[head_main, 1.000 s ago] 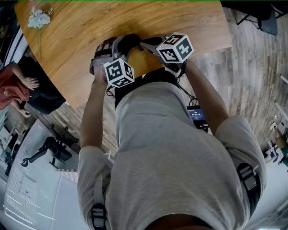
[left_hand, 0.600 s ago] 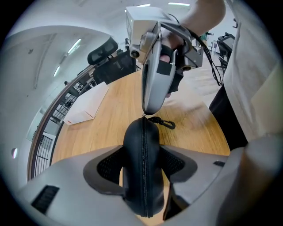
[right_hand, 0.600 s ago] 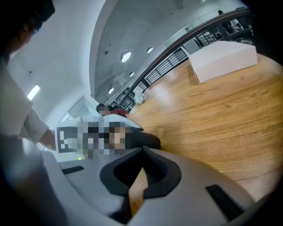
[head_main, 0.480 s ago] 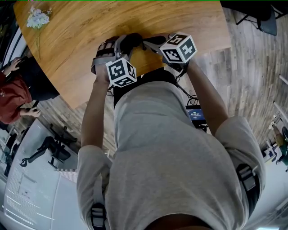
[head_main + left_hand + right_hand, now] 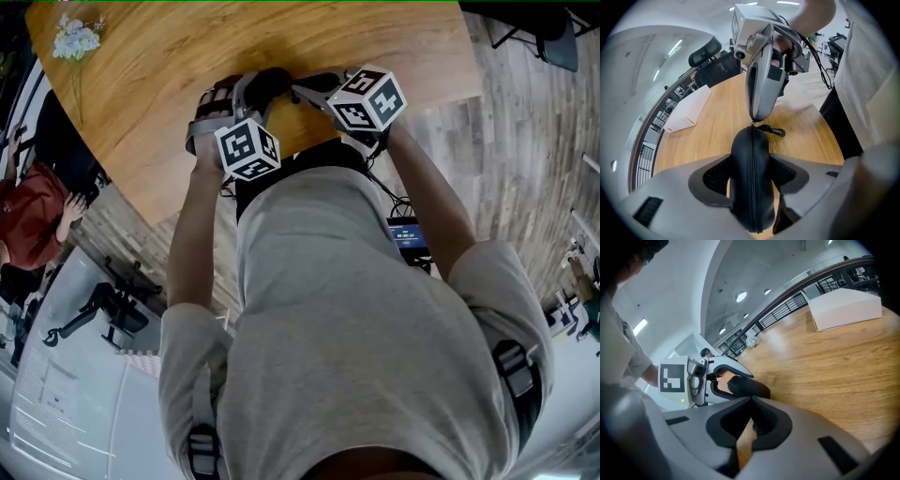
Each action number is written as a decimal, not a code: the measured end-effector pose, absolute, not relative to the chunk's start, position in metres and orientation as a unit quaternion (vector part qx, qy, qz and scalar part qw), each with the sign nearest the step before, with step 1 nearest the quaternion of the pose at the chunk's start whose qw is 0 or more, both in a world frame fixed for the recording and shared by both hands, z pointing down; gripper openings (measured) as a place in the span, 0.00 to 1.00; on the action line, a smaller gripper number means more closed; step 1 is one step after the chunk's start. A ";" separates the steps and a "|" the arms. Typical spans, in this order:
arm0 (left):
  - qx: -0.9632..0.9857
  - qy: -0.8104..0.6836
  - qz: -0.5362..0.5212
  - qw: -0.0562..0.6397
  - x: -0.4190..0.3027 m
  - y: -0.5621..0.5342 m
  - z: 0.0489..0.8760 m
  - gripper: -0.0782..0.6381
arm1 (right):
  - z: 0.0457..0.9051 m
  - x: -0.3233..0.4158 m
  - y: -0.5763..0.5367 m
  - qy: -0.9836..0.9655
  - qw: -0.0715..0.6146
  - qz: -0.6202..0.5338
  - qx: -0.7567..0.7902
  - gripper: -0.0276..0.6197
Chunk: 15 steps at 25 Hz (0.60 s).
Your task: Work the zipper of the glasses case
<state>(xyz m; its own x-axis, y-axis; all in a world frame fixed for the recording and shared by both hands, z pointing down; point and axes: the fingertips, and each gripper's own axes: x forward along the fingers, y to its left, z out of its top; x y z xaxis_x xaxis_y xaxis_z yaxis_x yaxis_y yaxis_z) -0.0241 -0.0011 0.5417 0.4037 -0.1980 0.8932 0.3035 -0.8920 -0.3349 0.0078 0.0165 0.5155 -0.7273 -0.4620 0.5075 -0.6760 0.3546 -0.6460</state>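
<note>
Grey and spread wide, the left gripper [image 5: 750,177] is clamping the black glasses case [image 5: 749,150] by its 2 broad sides. Its ribbed pads are pressing on the shell and holding the case on edge over the wooden table [image 5: 693,140], close to the person's side of it; whether the case is touching the wood is not showing. The zipper [image 5: 751,201] is running up the middle of the case between the jaws, and its teeth are lying meshed along the whole visible length. A small carabiner clip [image 5: 776,131] is hanging off the far end. At that same end the right gripper [image 5: 751,401] is reaching in from the right with its jaws pressed together, and its tips appear to be pinching the zipper pull [image 5: 752,123], which is too small to read with certainty. Judging by this, the setup is finished: the case is braced and the pull looks taken. No part of the seam is gaping yet, so the whole run of the slider along the case is looking like work left to do.
</note>
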 end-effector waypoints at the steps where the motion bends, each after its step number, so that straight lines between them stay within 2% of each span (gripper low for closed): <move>1: -0.806 -0.032 -0.545 0.229 -0.024 -0.002 0.541 0.48 | 0.514 0.007 0.016 -0.815 0.121 0.446 0.350 0.08; 7: -0.807 -0.035 -0.544 0.229 -0.023 -0.003 0.541 0.48 | 0.518 0.010 0.014 -0.820 0.142 0.420 0.362 0.08; 15: -0.806 -0.026 -0.548 0.224 -0.022 -0.003 0.541 0.48 | 0.515 0.009 0.014 -0.814 0.124 0.436 0.364 0.08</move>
